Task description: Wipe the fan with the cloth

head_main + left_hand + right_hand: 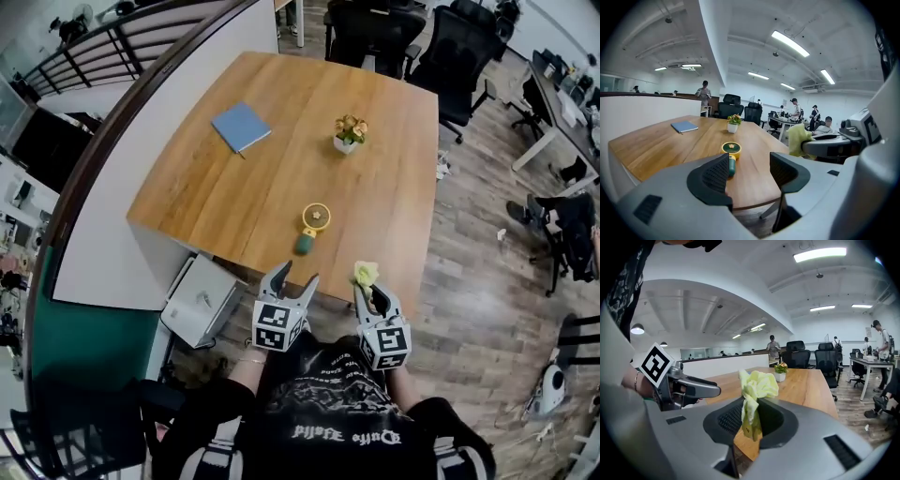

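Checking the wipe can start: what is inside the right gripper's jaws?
A crumpled yellow-green cloth, pinched by the right gripper. Its top bunches out above the jaws; how much lies deeper between them is covered.

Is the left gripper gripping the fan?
No, the left gripper has its jaws apart and empty in the left gripper view, and the fan lies beyond them on the table.

White gothic lettering (343, 434) on the person's black shirt (319, 382), upside down, not reliably legible.
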The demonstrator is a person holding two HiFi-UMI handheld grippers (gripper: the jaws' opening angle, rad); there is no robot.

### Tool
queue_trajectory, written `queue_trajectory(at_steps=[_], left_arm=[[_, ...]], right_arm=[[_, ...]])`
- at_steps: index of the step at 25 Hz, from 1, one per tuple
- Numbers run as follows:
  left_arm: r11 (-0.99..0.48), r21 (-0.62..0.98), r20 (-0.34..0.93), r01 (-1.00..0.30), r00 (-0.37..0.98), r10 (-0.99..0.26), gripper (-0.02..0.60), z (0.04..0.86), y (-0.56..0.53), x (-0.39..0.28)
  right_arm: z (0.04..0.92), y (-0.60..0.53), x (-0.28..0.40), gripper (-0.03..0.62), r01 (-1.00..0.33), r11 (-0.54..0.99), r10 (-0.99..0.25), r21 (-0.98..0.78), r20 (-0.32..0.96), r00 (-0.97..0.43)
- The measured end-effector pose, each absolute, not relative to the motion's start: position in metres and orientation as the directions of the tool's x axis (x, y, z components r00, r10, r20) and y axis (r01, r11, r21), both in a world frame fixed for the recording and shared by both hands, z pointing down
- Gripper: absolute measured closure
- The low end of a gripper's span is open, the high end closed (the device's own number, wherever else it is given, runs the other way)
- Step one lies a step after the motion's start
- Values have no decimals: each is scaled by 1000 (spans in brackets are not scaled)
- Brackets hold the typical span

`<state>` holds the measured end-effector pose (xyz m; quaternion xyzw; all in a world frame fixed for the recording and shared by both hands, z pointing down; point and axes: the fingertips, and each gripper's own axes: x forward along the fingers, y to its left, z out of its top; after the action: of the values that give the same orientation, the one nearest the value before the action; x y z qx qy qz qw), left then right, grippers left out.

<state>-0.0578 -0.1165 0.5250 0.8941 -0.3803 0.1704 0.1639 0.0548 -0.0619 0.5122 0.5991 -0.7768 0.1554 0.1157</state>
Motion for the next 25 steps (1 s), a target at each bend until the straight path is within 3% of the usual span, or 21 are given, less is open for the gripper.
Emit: queue_trajectory(at_steps=[9, 19, 21, 25], left_arm=[[-589, 110, 563, -801, 538, -627, 298, 574, -178, -54], [-549, 62, 730, -834, 412, -545, 299, 634, -202, -42], [-573, 20, 760, -819, 385, -523, 369, 640, -205, -41], [-604, 56, 802, -795, 396, -448, 377, 644, -207, -40]], right_arm=[[511, -90, 61, 516, -971, 220, -894, -93, 380, -239], [505, -126, 90, 516, -953, 293, -864, -72, 408, -296], [507, -131, 91, 516, -948, 312, -853, -67, 420, -311], [515, -141, 81, 516, -923, 376, -812, -85, 450, -372]])
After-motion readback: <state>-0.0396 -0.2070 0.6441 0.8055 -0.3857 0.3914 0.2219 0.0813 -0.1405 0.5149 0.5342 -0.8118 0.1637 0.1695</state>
